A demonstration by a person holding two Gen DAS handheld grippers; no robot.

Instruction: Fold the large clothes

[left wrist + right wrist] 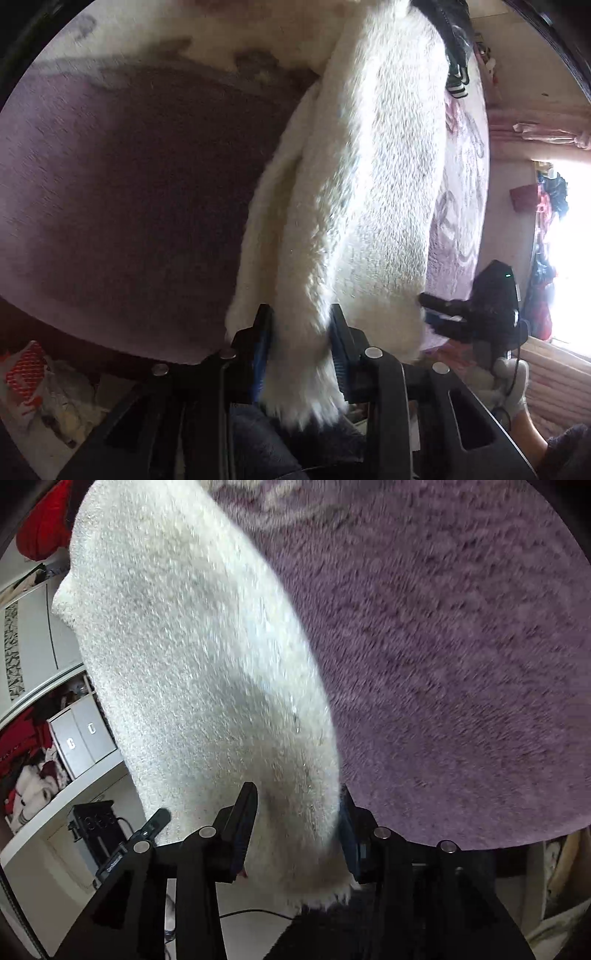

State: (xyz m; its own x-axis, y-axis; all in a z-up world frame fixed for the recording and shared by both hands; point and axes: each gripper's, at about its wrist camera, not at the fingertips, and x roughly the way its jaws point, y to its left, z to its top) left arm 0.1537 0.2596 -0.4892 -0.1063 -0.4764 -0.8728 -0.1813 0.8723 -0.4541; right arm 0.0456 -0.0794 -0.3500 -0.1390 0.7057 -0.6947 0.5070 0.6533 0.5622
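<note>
A white fluffy garment (369,184) hangs lifted above a purple plush blanket (129,184). My left gripper (301,332) is shut on a thick fold of its lower edge, and the fur flares out below the pads. In the right wrist view the same garment (192,664) runs between the fingers of my right gripper (297,812). Those jaws stand apart and loose around the cloth, with a shadowed gap beside the left pad. The right gripper (443,314) also shows at the garment's right edge in the left wrist view.
The purple blanket (461,664) covers the bed. A black garment with white stripes (456,55) lies at the far end. Plastic bags (37,380) sit on the floor at left, a bright window (569,240) is at right. White shelves with boxes (81,738) stand beside the bed.
</note>
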